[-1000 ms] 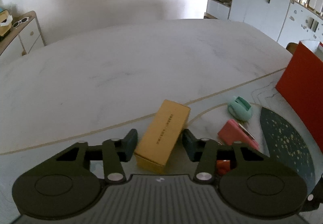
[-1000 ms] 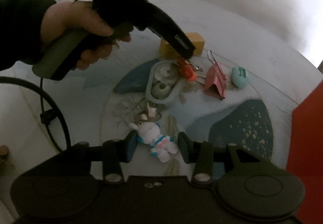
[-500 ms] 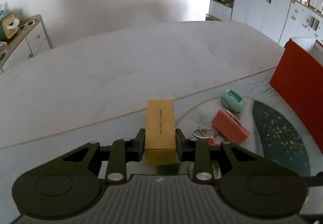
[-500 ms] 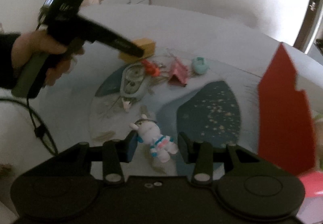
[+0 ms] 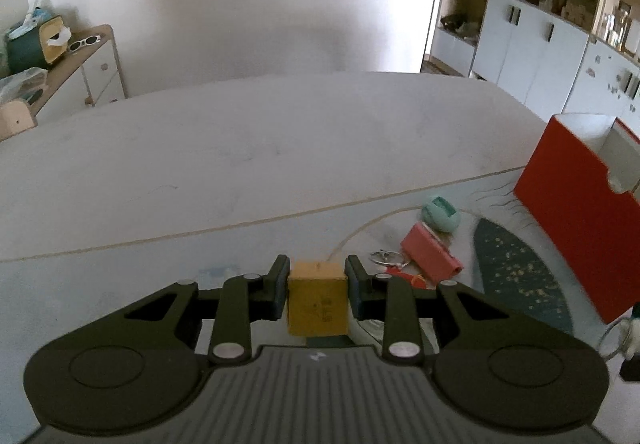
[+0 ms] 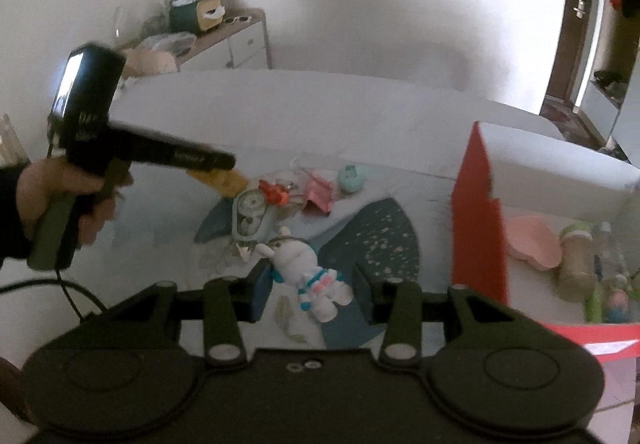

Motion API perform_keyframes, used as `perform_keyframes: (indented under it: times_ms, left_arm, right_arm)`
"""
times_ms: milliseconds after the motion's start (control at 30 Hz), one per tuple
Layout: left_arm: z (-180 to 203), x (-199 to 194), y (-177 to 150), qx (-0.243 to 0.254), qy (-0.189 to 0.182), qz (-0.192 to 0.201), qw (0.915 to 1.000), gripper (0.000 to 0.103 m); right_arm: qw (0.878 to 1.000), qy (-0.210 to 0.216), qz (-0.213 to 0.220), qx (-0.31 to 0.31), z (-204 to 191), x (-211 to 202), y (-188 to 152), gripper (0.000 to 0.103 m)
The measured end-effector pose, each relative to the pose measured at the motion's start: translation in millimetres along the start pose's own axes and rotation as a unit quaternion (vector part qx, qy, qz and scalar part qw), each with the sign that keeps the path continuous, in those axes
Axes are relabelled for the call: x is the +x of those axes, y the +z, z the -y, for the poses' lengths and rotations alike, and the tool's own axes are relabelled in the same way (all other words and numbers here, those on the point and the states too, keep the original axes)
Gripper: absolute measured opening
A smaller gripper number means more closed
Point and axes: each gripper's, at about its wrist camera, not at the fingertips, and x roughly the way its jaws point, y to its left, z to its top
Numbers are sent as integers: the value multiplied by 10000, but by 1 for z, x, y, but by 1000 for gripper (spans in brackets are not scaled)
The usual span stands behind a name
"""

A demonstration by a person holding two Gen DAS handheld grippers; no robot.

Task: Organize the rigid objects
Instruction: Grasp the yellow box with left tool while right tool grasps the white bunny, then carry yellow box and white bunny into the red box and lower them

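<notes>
My left gripper [image 5: 317, 284] is shut on a yellow cardboard box [image 5: 317, 300] and holds it tilted above the mat; it also shows in the right wrist view [image 6: 222, 182] under the left tool. My right gripper [image 6: 310, 286] is open, with a white rabbit toy [image 6: 308, 270] lying between its fingers on the mat. A pink binder clip [image 5: 430, 252], a mint green round object [image 5: 441, 213], a red keyring piece [image 6: 274, 193] and a grey case [image 6: 252, 214] lie on the mat.
A red open box [image 5: 572, 220] stands at the right of the table [image 5: 260, 148]. In the right wrist view a pink bowl [image 6: 534, 240] and bottles [image 6: 576, 260] sit beyond the red box. A sideboard [image 5: 76, 64] stands by the wall.
My left gripper closed on the yellow box and lifted it, tilting its end toward the camera. My right gripper rose and swung right; the rabbit toy stays between its open fingers.
</notes>
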Motion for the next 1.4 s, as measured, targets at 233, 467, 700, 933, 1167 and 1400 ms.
perform_keyframes:
  times_ms: [233,467,700,933,1167,1400]
  left_arm:
    - [9,-20,-3,-160,75,6,9998,29]
    - [27,-56,8,-288,-44,240,9993,29]
    - [73,-81,26,-208,-423,456,9978,29]
    - [131,-89,40,61,-630,695,9956,29]
    - [184,-79,53,196,-847,636,9942,29]
    - [233,-67,74,353,-993,735,9917,29]
  right_arm:
    - [9995,-95,158,261,23,-29,4,43]
    - [9981,-299,279,459,56,-50,5,43]
    - [9967,-448,358,574,89,-64,1,43]
    - [9956,-533,334,691,125,-76,-7,43]
    - [9944,-627,320,790,166,-85,-15,43]
    - [9941,-625,237,851,206,-87,-22,43]
